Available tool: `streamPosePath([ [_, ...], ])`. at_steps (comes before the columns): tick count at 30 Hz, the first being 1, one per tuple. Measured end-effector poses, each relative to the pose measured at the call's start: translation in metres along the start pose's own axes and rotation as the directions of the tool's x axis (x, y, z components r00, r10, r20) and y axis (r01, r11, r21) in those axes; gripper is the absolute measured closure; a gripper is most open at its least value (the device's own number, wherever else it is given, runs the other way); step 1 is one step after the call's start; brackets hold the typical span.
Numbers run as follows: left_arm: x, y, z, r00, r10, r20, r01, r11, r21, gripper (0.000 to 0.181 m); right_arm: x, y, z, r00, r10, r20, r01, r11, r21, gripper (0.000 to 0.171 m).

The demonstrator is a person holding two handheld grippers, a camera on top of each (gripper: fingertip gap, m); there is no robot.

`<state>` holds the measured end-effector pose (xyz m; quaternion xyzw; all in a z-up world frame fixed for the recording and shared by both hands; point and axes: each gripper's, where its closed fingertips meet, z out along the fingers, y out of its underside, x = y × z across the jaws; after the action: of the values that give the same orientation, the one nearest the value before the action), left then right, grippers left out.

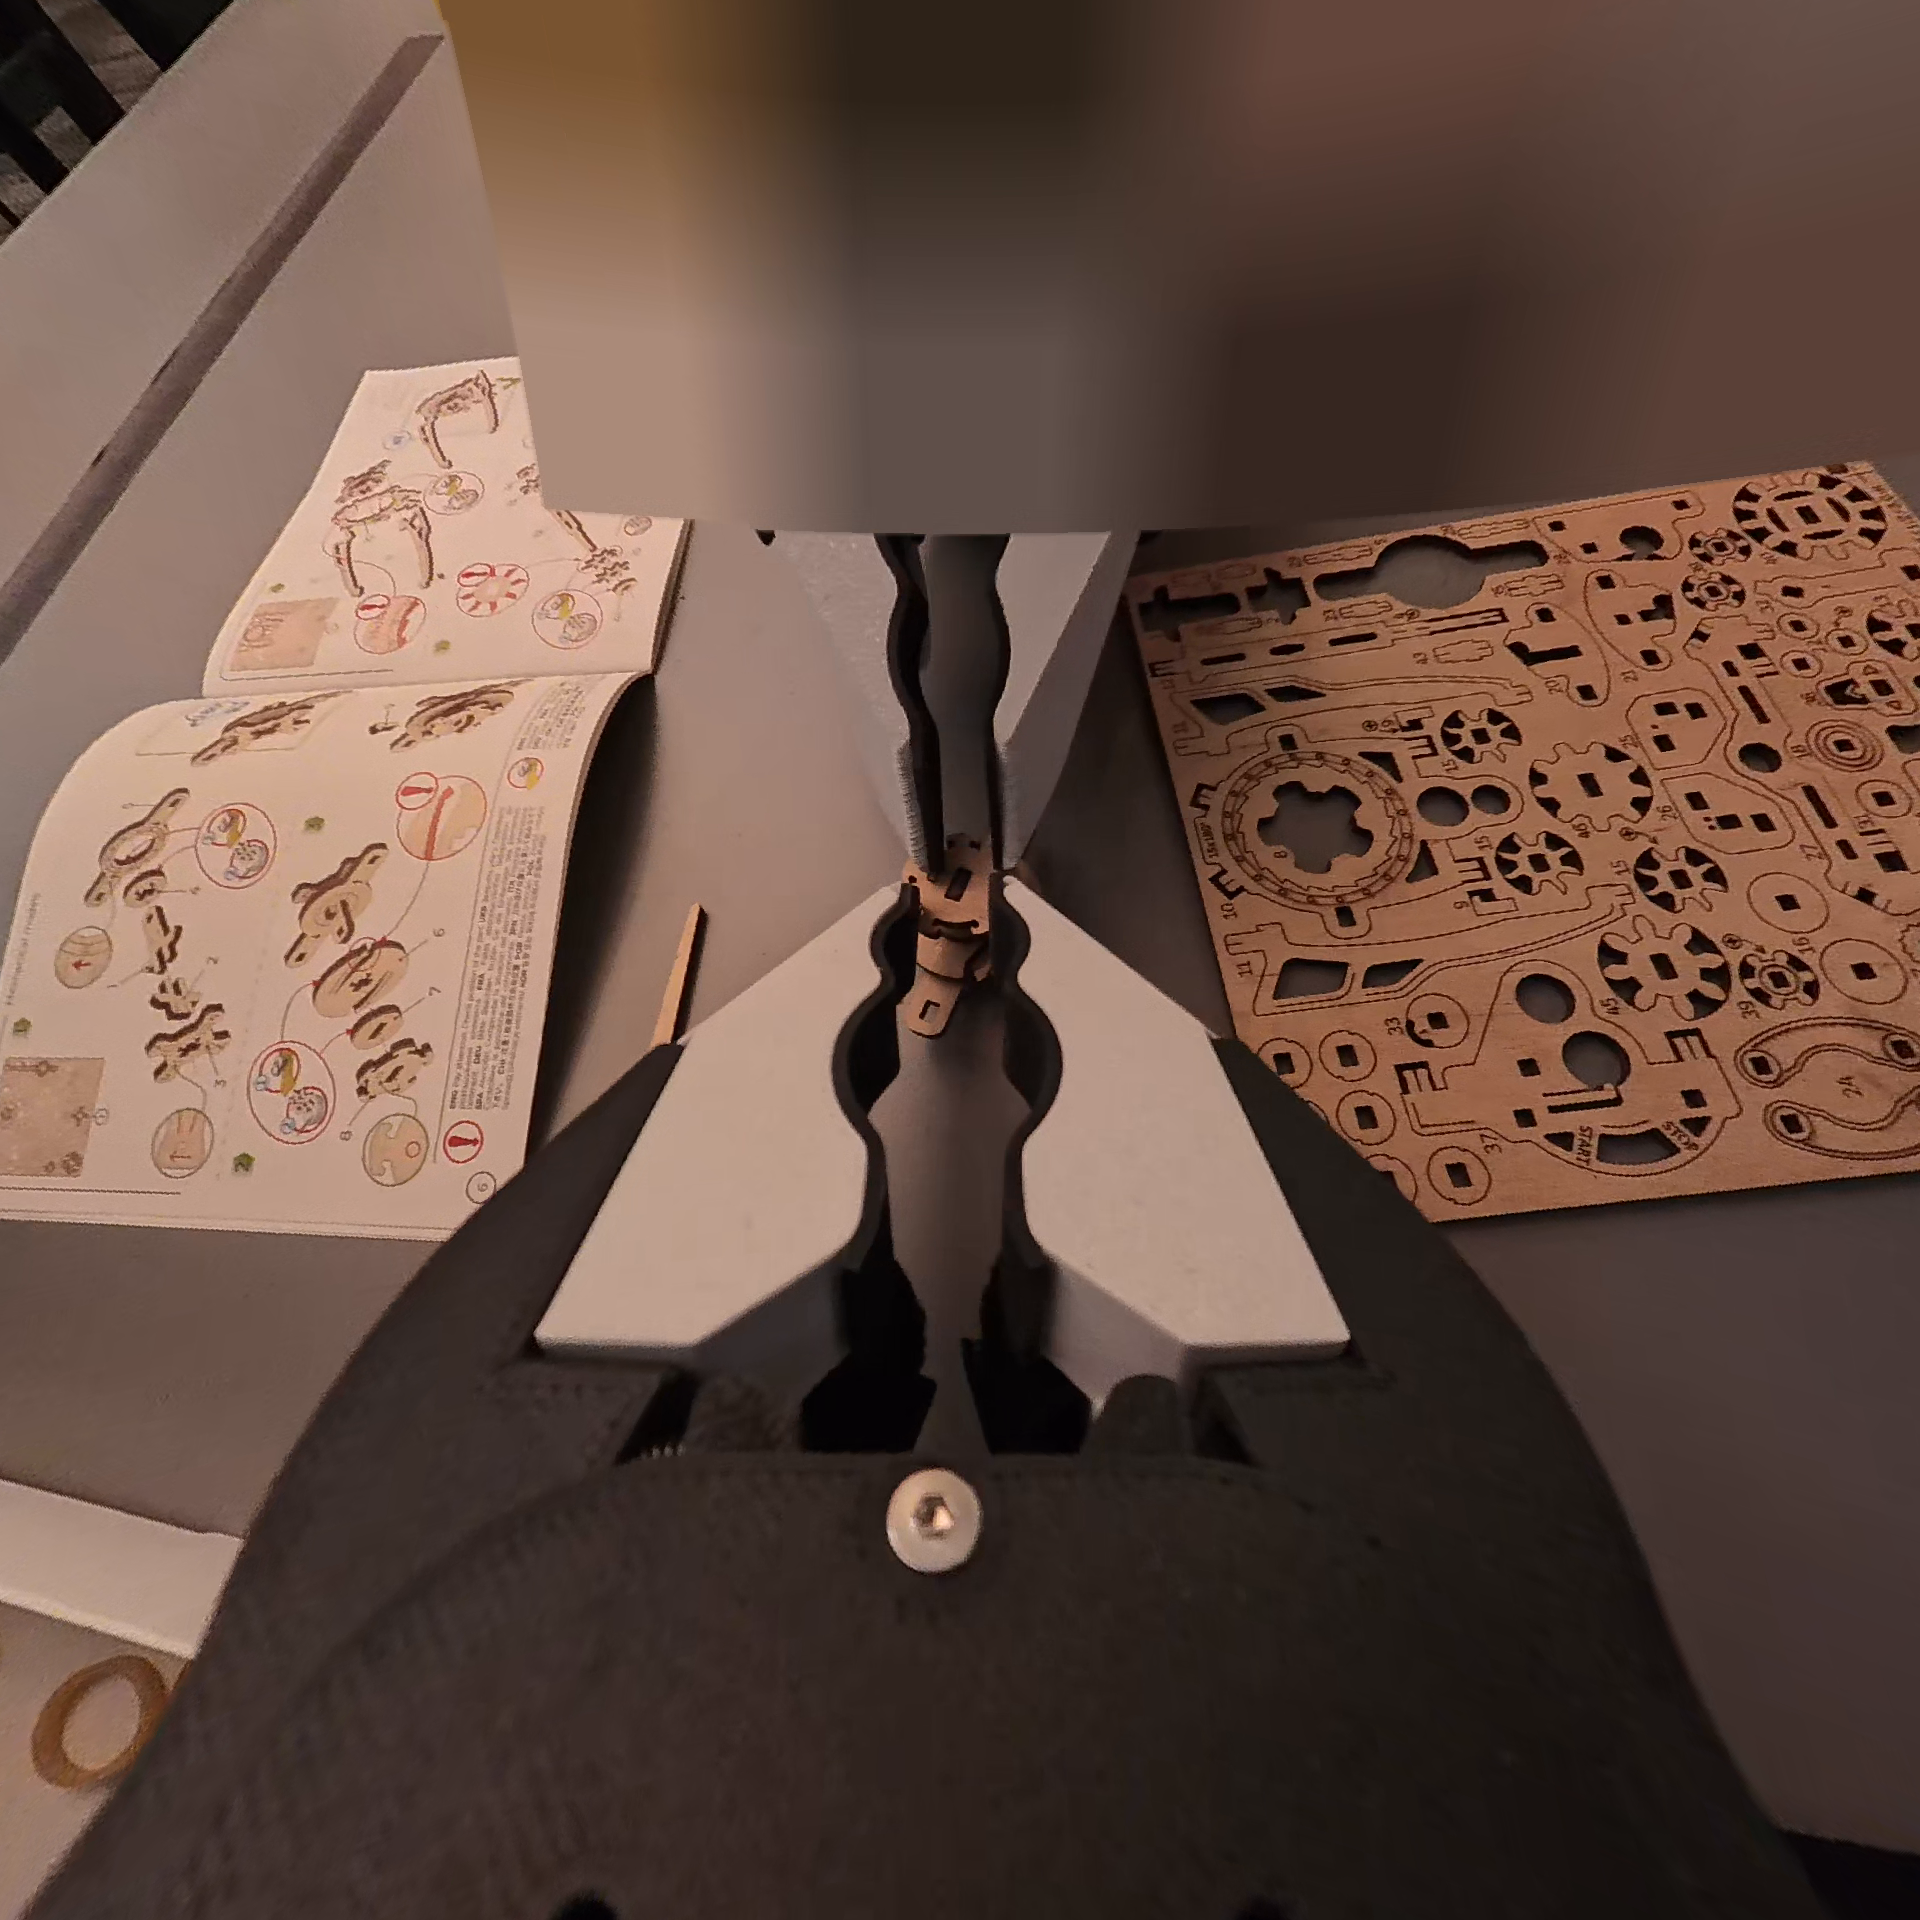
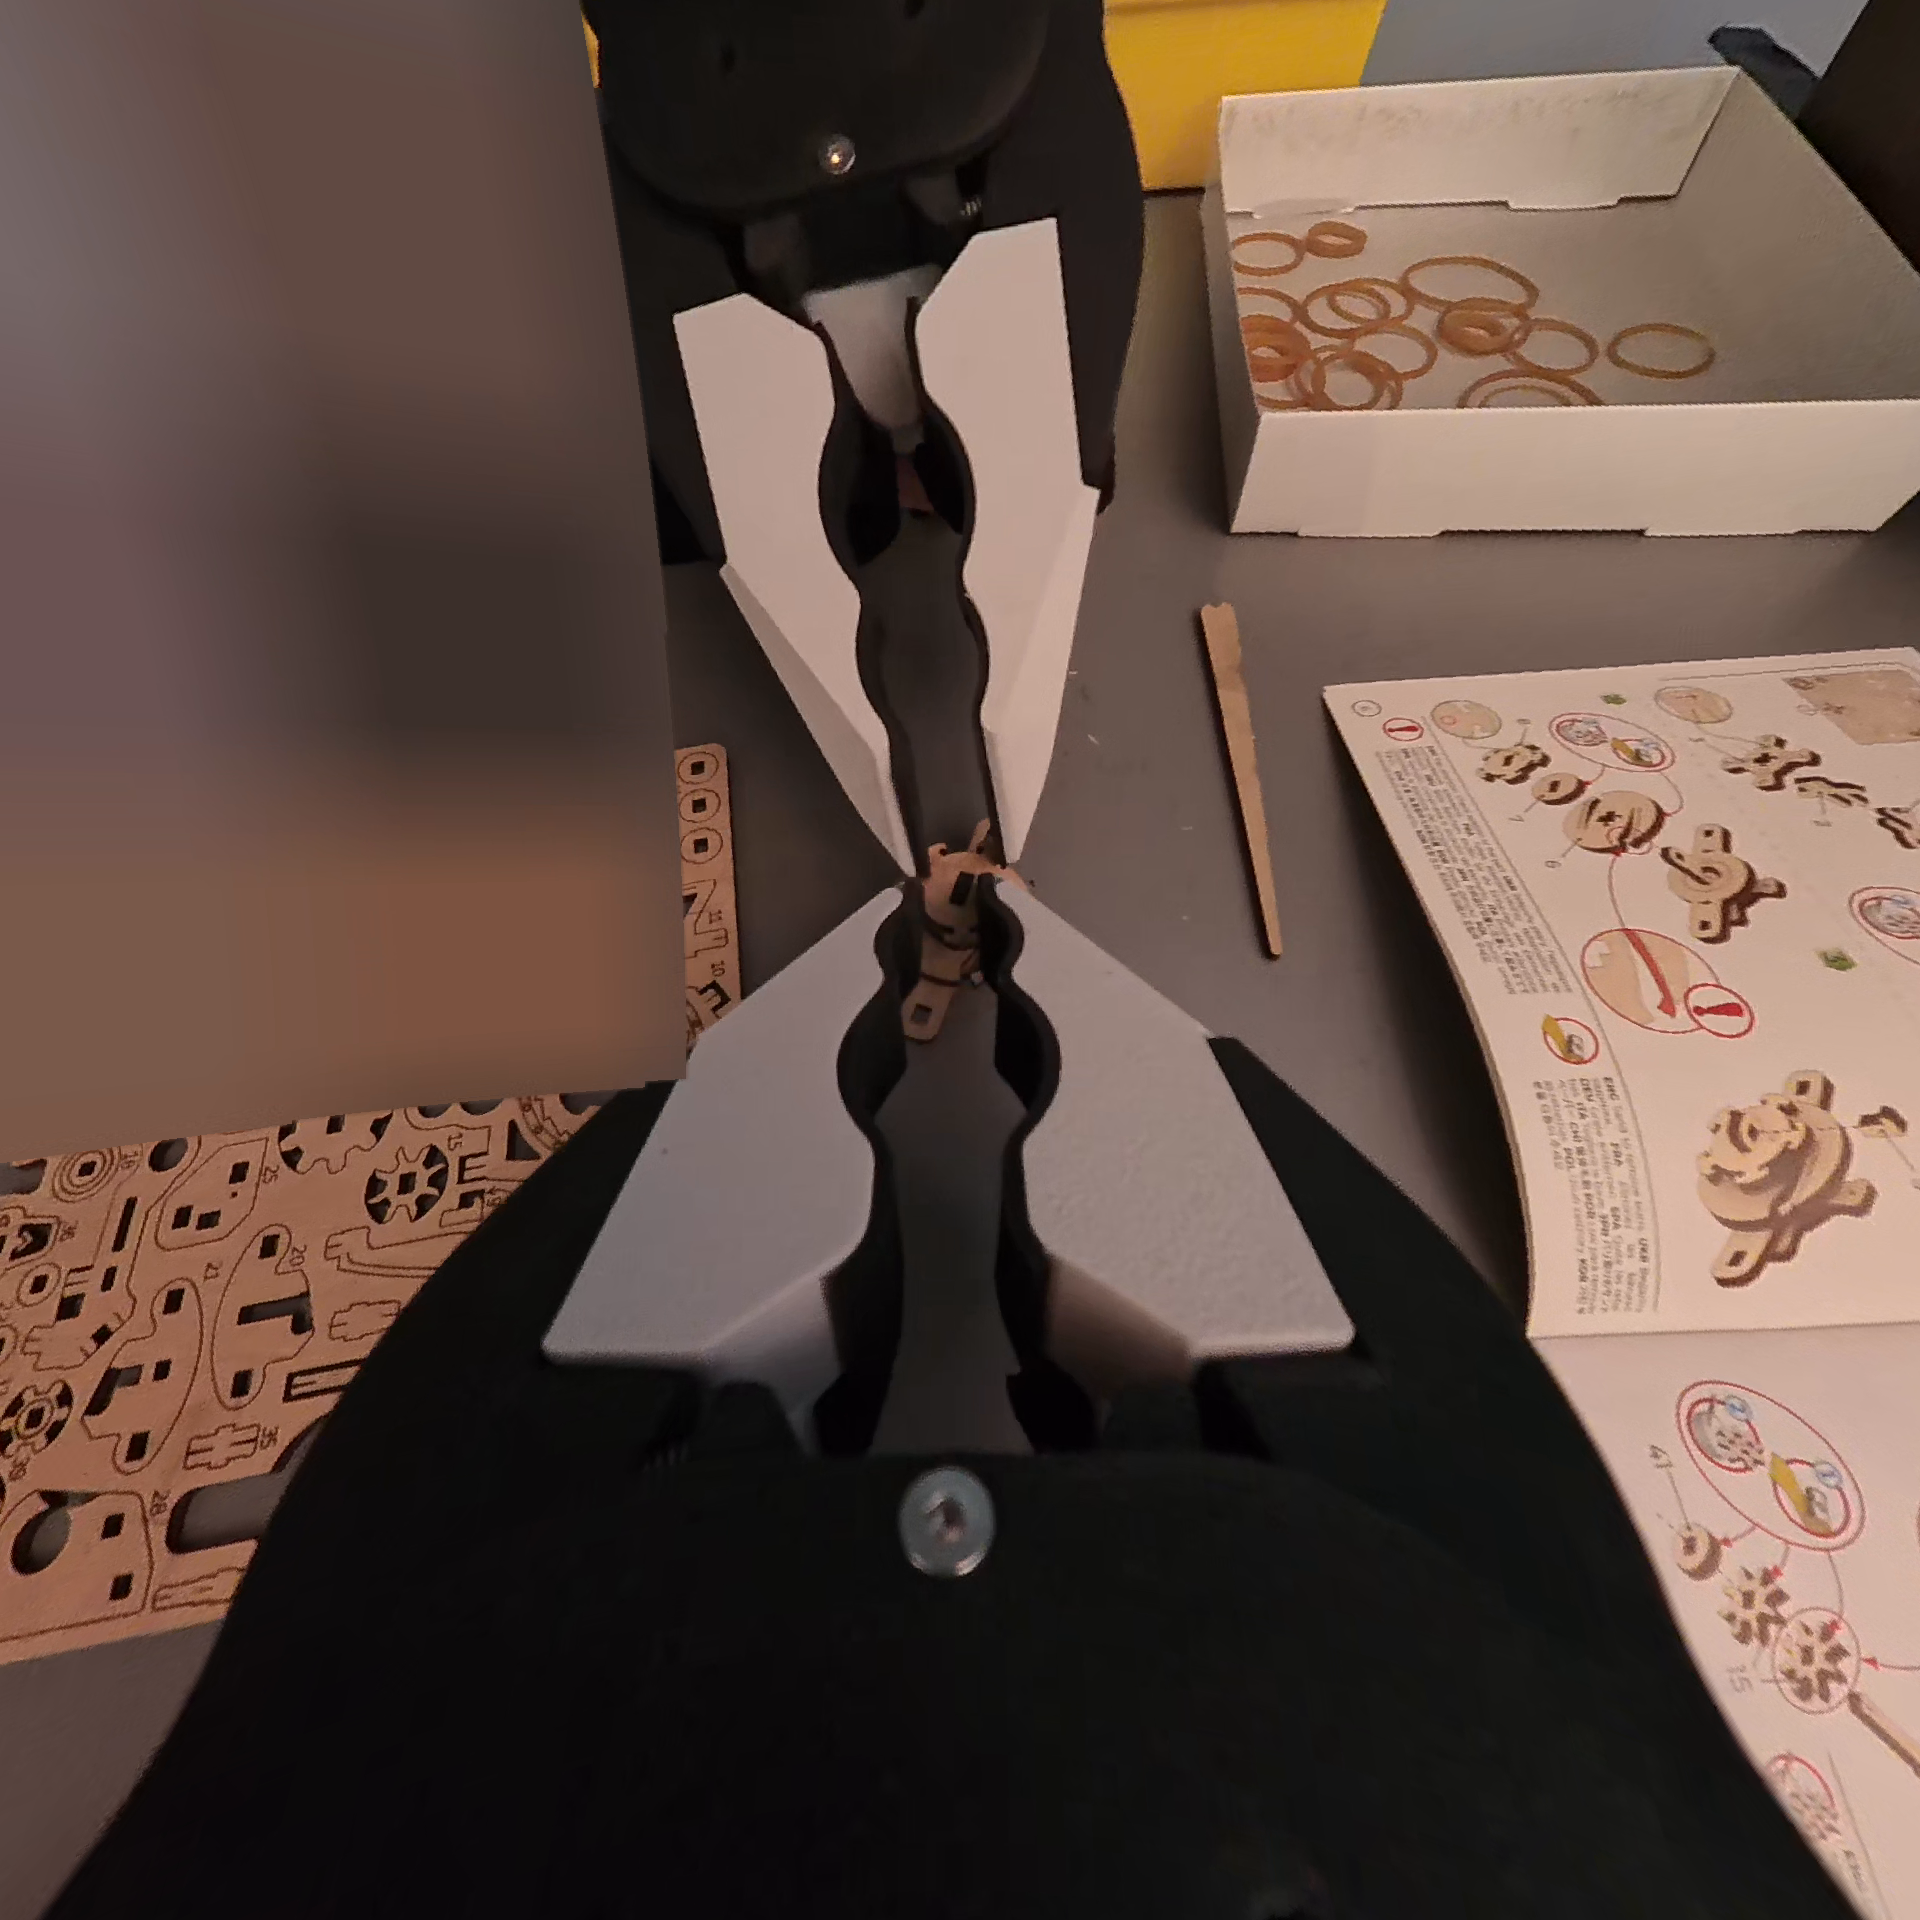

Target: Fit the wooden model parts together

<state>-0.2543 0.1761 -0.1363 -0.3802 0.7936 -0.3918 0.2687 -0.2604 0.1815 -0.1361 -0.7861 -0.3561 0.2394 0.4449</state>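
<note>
Grey worktop; left gripper and right gripper, jaws clenched on wooden assembly, meet tip-to-tip for pressing; parts sheet at three o'clock.

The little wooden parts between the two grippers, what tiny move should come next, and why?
Probably a gentle push of the two grippers straight toward each other. The left gripper and right gripper are each shut on the wooden parts, tip to tip above the table. The parts look partly slotted together, with a tab sticking out, though the joint is too small to judge fully.
</note>
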Motion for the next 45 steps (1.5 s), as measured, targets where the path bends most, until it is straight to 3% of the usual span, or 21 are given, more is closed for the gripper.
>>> streamPosePath([
  [5, -0.0010, 0.0006, 0.0002, 1.000, 0.019, 0.015, -0.019, 1.000, -0.007, 0.171, 0.0028, 0.0000, 0.0007, 0.998, 0.059, -0.003, -0.059, 0.998, 0.000, 0.160],
  [10, -0.0006, 0.0002, 0.0008, 1.000, 0.009, 0.009, -0.009, 1.000, -0.006, 0.171, 0.0015, 0.0016, 0.0007, 0.999, 0.016, -0.030, -0.018, 0.999, -0.049, 0.159],
  [14, 0.0005, -0.0005, 0.0015, 1.000, 0.000, -0.001, 0.000, 1.000, -0.007, 0.171, 0.0007, 0.0032, 0.0000, 0.994, 0.107, 0.004, -0.107, 0.992, -0.061, 0.159],
  [18, 0.0007, -0.0002, 0.0014, 1.000, -0.019, -0.017, 0.019, 1.000, -0.008, 0.171, 0.0002, 0.0040, 0.0005, 0.999, 0.035, -0.041, -0.039, 0.993, -0.108, 0.158],
  [26, 0.0015, 0.0001, 0.0011, 0.993, -0.091, -0.075, 0.091, 0.996, 0.002, 0.172, -0.0001, 0.0048, 0.0006, 0.998, 0.053, -0.047, -0.059, 0.987, -0.148, 0.158],
  [32, 0.0003, -0.0001, -0.0006, 0.996, -0.062, -0.057, 0.063, 0.998, 0.015, 0.181, -0.0002, 0.0037, 0.0017, 0.998, 0.036, -0.044, -0.044, 0.981, -0.190, 0.158],
  [45, -0.0001, 0.0004, 0.0001, 0.999, 0.041, -0.008, -0.041, 0.999, -0.007, 0.181, 0.0003, 0.0036, 0.0013, 0.998, 0.034, -0.059, -0.047, 0.971, -0.234, 0.159],
])
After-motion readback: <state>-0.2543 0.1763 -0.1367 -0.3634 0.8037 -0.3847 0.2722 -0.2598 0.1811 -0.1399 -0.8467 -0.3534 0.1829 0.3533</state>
